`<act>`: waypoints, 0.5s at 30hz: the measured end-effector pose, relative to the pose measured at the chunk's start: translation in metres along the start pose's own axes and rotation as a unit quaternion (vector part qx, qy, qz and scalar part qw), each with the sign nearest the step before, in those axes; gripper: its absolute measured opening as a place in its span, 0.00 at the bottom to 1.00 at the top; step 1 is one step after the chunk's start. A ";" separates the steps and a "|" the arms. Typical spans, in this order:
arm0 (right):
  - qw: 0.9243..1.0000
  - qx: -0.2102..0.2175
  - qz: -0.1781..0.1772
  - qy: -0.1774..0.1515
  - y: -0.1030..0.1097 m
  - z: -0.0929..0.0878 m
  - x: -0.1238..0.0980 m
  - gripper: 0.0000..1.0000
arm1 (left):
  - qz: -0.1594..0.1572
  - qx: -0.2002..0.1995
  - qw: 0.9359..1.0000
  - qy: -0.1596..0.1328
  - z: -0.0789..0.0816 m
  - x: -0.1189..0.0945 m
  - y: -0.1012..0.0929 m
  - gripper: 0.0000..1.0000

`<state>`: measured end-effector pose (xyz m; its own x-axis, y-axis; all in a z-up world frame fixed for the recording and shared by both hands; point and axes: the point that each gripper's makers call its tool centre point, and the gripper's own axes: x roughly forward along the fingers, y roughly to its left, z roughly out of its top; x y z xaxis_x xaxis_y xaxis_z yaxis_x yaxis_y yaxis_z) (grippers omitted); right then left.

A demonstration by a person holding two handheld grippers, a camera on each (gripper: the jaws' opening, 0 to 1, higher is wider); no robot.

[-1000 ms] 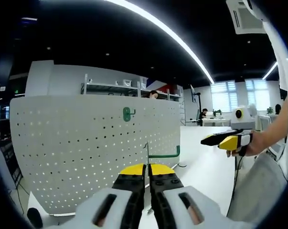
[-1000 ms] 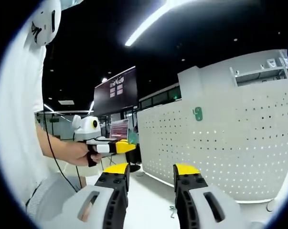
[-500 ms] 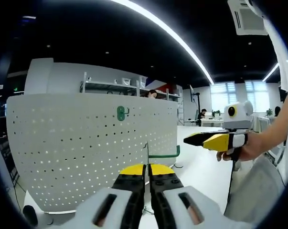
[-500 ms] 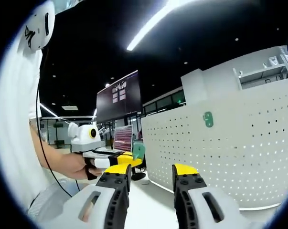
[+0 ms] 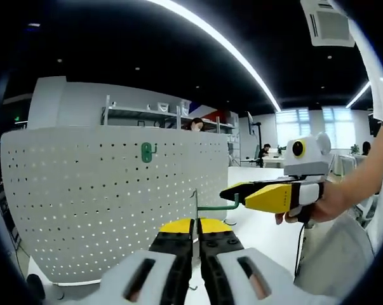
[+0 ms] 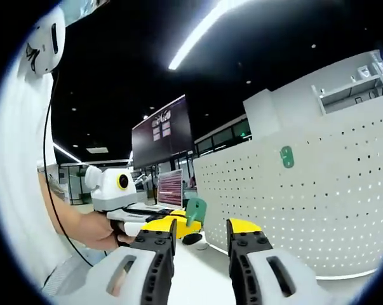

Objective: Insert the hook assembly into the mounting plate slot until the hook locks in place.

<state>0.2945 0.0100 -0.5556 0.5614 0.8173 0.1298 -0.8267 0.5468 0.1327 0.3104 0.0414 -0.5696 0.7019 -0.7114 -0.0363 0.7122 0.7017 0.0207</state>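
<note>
A green hook (image 5: 215,207) is clamped in the left gripper (image 5: 195,226) before the pegboard (image 5: 108,197). The right gripper (image 6: 200,230) is held apart.

— What sort of place is this?
— An open-plan office or lab: long ceiling light strips (image 5: 242,60), a dark wall screen (image 6: 158,130), white desks (image 5: 286,162), metal shelving (image 5: 153,114).

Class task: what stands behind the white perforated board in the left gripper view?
Above the perforated board a white wall block and a shelf rack rise behind it. The board covers their lower parts; light shows through its holes.
</note>
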 end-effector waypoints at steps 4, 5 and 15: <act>1.000 0.004 0.003 -0.005 0.001 0.003 0.004 0.27 | -0.004 0.002 1.000 0.000 0.004 0.004 -0.006 0.01; 1.000 0.005 0.003 -0.006 0.001 0.004 0.005 0.26 | -0.007 0.005 1.000 -0.002 0.006 0.005 -0.009 0.01; 1.000 0.004 0.000 -0.004 0.002 0.007 0.010 0.11 | 0.006 0.009 1.000 -0.005 0.009 0.010 -0.016 0.01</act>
<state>0.2989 0.0177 -0.5474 0.5612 0.8160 0.1385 -0.8268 0.5448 0.1403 0.3061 0.0228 -0.5618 0.7101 -0.7036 -0.0262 0.7040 0.7092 0.0383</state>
